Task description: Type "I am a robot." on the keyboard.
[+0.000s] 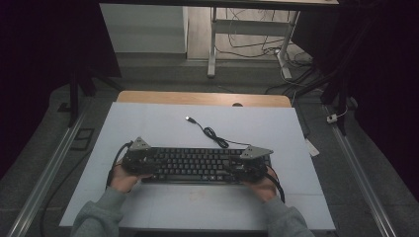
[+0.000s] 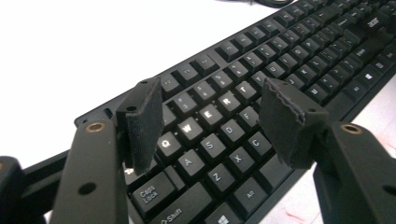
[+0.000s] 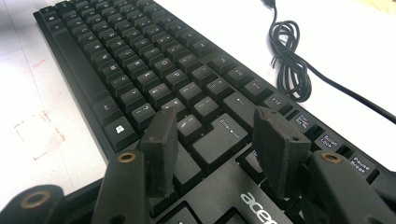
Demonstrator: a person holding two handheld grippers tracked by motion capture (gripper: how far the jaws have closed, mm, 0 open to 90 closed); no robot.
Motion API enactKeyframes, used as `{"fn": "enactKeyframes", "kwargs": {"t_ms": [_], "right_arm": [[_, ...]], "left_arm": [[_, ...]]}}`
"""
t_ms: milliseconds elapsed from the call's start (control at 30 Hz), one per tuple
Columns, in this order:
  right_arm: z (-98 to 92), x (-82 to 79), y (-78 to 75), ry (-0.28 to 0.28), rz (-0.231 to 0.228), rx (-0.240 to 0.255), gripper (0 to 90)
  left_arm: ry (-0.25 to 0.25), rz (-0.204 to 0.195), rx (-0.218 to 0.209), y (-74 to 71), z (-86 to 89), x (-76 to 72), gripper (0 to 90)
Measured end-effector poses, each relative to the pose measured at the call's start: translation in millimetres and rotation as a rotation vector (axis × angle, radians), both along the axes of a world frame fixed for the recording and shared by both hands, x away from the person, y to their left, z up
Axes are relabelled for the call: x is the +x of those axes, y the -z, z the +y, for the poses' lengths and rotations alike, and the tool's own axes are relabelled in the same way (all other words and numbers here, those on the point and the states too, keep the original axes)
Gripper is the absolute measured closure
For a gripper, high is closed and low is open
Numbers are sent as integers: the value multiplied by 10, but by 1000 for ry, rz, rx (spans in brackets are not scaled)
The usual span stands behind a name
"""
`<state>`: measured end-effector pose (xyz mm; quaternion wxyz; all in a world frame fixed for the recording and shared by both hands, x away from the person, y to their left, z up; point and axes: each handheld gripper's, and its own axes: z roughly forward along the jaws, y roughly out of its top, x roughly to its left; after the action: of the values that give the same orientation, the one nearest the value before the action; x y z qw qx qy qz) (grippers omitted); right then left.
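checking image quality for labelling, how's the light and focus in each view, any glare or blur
High view: dim, dark at both sides, keyboard small, legends unreadable. Left gripper view: table blown out white, near keys sharp and legible, far end soft. Right gripper view: table also overexposed, cable crisp, right gripper pads slightly soft up close.

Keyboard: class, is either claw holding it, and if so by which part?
Neither. The left claw and right claw stand open above the keyboard, gripping nothing.
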<state>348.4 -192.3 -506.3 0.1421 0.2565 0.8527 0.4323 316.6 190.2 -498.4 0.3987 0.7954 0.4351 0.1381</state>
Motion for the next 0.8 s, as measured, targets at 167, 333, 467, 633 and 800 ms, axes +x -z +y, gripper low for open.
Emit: {"fn": "enactKeyframes", "kwargs": {"t_ms": [167,333,467,633,800], "right_arm": [[-1,1,1,3,1,-1,506],[-4,3,1,5,1,-3,506],[-4,3,3,6,1,-4,506],[-5,6,6,5,2,-7,506],[-7,5,5,7,3,-8,506]], "left_arm": [[-12,-6,-2,-4,27,2,397],[-12,-8,-10,-8,53,4,416],[-8,-4,-15,-7,70,5,453],[-7,10,-10,16,92,9,477],[19,29,9,62,76,-6,543]]}}
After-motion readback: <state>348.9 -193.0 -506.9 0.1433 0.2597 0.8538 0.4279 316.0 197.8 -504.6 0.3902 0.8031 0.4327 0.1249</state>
